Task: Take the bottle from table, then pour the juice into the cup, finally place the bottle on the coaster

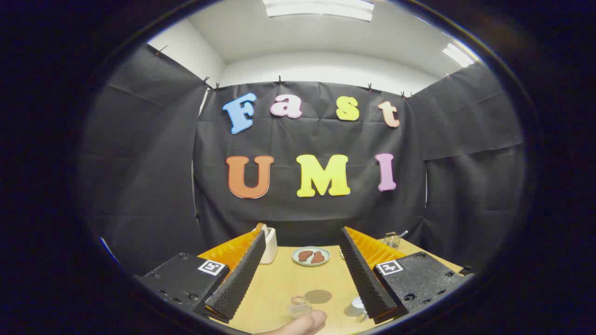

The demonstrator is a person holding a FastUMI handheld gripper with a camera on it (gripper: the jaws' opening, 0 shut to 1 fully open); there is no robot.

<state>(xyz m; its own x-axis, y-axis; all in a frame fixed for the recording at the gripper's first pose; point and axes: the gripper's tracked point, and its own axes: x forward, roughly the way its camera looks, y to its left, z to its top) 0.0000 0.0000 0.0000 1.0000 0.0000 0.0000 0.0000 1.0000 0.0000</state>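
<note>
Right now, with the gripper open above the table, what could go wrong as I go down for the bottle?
1. A person's hand lies between the fingers beside the clear cup; descending could hit it.
2. The gripper is open and holds nothing; the small white-capped bottle sits against one finger, so closing may knock it over.
3. The cup and the coaster sit close together: a nudge could shift either.

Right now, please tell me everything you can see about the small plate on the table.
The small plate is round and pale, with a light bluish rim; it looks ceramic. It lies flat on the wooden table, far beyond the open fingers of the gripper, near the table's back edge. Two reddish-brown pieces lie on it side by side. A white container stands beside it, apart.
</note>
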